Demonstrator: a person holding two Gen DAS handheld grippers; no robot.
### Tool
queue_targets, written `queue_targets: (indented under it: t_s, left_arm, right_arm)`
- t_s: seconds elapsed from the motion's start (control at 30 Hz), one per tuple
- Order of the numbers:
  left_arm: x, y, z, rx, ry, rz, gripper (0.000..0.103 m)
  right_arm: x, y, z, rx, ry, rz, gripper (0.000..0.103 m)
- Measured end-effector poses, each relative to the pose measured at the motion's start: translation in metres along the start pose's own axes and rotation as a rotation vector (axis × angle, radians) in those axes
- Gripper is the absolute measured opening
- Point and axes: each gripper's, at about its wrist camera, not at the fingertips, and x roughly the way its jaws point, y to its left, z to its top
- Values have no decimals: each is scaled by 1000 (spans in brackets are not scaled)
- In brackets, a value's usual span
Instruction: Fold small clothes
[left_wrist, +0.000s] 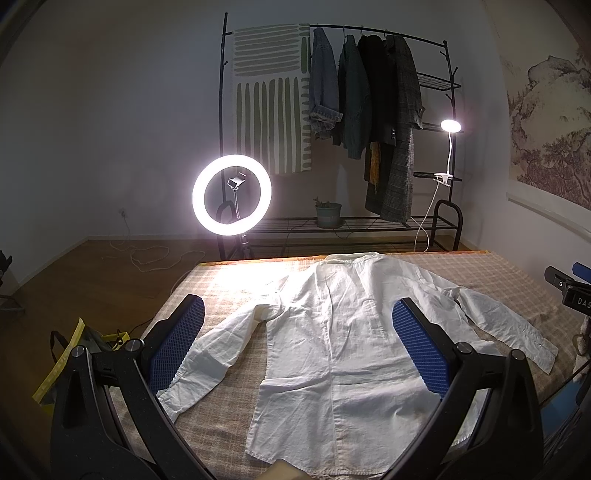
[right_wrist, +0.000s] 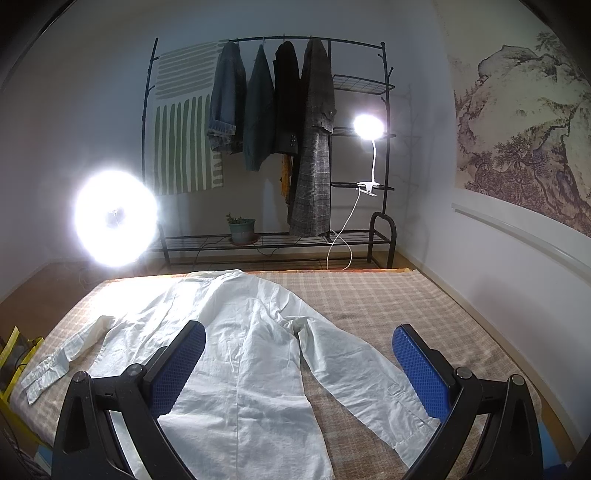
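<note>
The left gripper (left_wrist: 299, 328) is spread wide, its blue-padded fingers (left_wrist: 186, 343) well apart and holding nothing; it hangs above the white shirt (left_wrist: 332, 332), with no contact visible. The right gripper (right_wrist: 299, 354) is likewise wide open and empty, poised over the same shirt (right_wrist: 240, 350). The shirt lies flat and face down on the checked bed cover (left_wrist: 498, 273), collar at the far end from both tongs and hem nearest them. Between the left tongs' fingers sits the shirt's body; its one sleeve runs out under the left finger, near the cover's left edge. Between the right tongs' fingers lie the body's right side and the other sleeve (right_wrist: 369, 384), which slants toward the right finger. Past that finger, bare cover (right_wrist: 443, 314) stretches to the wall, leaving open room. Beyond the far edge of the bed stand a ring light (left_wrist: 232, 195), a clothes rack (left_wrist: 369, 110) with hanging coats, and a clip lamp (left_wrist: 450, 125), all well apart from the tongs.
</note>
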Motion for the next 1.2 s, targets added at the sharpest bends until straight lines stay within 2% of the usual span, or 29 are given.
queue_targets:
  t_s: [0.77,0.9,1.07,1.2]
  left_arm:
    - [7,4,-4,-9,13,17,103]
    - [19,15,-7,-32,56,32,103]
    - [34,44,-8,-45,106,0,103]
    - [51,69,2,-20,165,14,100]
  right_arm:
    - [1,3,1,-1,-1,3,102]
    - [4,7,2,8,1,18,102]
    - [2,21,5,-38,-23,35,102]
    - [1,34,10,-56,-9,110,102]
